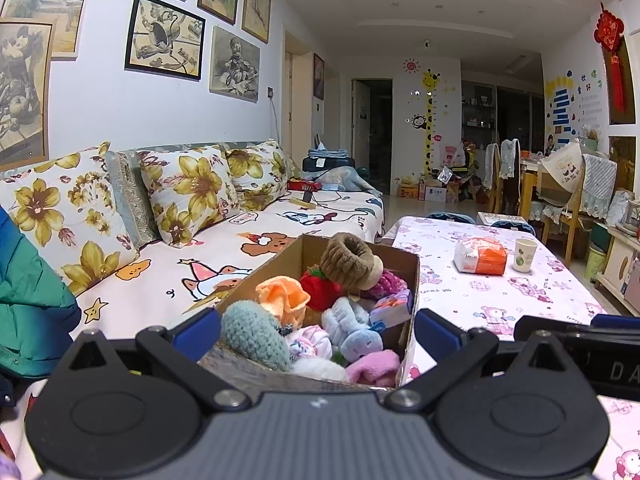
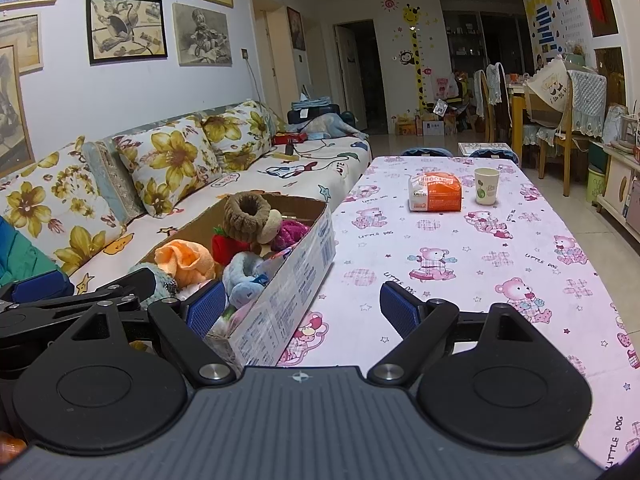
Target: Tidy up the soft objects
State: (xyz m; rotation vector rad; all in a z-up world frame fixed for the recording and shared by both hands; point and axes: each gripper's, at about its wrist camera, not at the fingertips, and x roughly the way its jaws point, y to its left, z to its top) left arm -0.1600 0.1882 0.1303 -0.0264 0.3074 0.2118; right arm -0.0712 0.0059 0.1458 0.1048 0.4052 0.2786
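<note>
Only rightward — printed box (image 2: 288, 280) side

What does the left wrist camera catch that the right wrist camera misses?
Only the left wrist view shows the pink plush at the near end of the cardboard box. Only the right wrist view shows the box's printed outer side. Both show the brown ring toy, orange cloth, paper cup and open grippers: left gripper, right gripper.

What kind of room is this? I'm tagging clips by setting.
Most likely a home living room with a dining area behind: a sofa with floral cushions, framed drawings on the wall, and dining chairs at the far end.
</note>
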